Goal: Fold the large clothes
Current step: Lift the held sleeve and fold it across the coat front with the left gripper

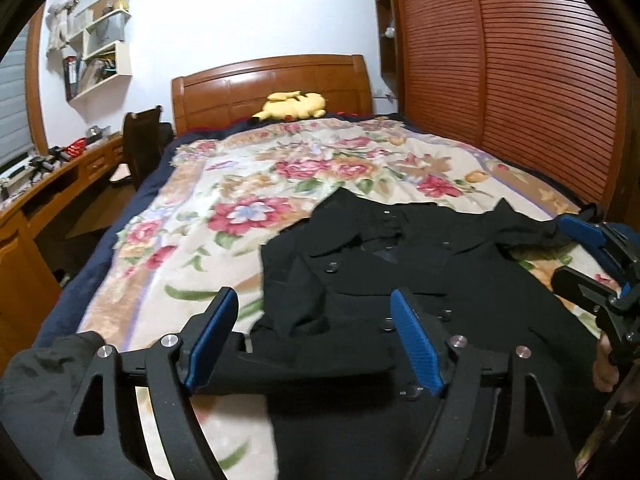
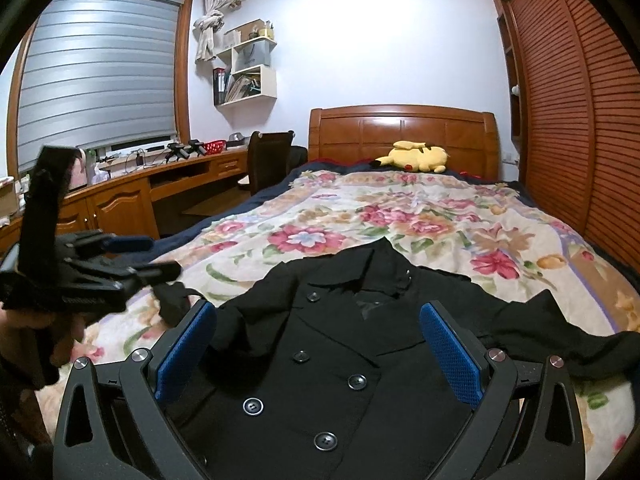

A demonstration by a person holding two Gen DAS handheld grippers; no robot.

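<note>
A black double-breasted coat (image 2: 320,344) lies front up on the floral bedspread (image 2: 420,216), collar toward the headboard, one sleeve stretched to the right. It also shows in the left wrist view (image 1: 372,276). My left gripper (image 1: 316,316) is open above the coat's left edge and holds nothing. It appears from the side in the right wrist view (image 2: 160,256). My right gripper (image 2: 316,328) is open above the coat's chest, empty. It also shows at the right edge of the left wrist view (image 1: 568,248).
A yellow plush toy (image 2: 416,156) lies by the wooden headboard (image 2: 404,128). A louvred wardrobe (image 2: 568,120) runs along the bed's right side. A wooden desk (image 2: 120,196) and chair (image 2: 268,156) stand at the left.
</note>
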